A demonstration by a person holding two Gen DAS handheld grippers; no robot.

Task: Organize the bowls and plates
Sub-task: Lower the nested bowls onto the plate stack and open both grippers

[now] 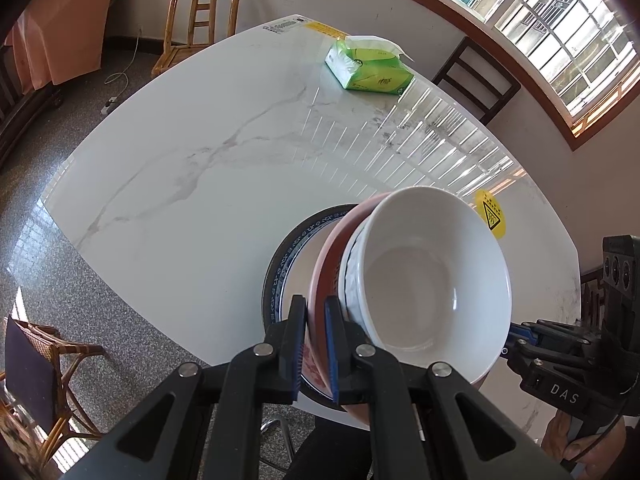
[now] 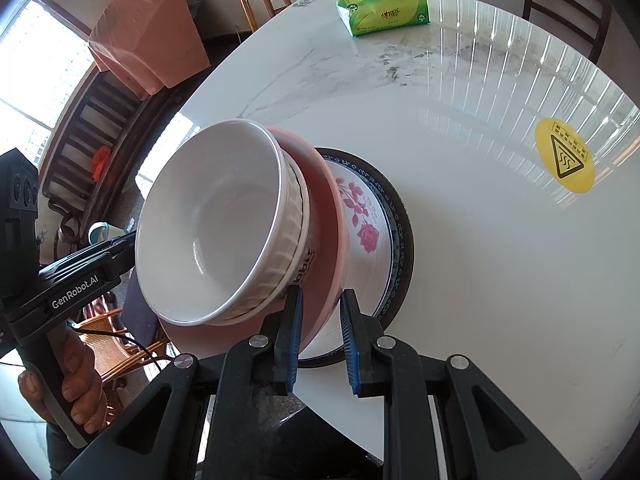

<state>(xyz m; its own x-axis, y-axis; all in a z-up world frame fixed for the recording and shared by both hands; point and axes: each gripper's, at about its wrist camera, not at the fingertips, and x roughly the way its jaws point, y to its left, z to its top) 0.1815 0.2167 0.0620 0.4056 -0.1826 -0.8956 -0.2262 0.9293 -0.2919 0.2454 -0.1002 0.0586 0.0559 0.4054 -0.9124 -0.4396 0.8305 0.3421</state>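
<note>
Both tongs [image 1: 316, 344] steeply downward, clamping stack [image 1: 424, 280]

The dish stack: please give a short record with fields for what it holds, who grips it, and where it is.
top: white bowl, nested in a second white bowl
middle: pink plate
bottom: flowered plate, blue rim
left gripper: shut on pink plate rim
right gripper: shut on pink plate rim
place: marble table
also there: tissue pack
</note>
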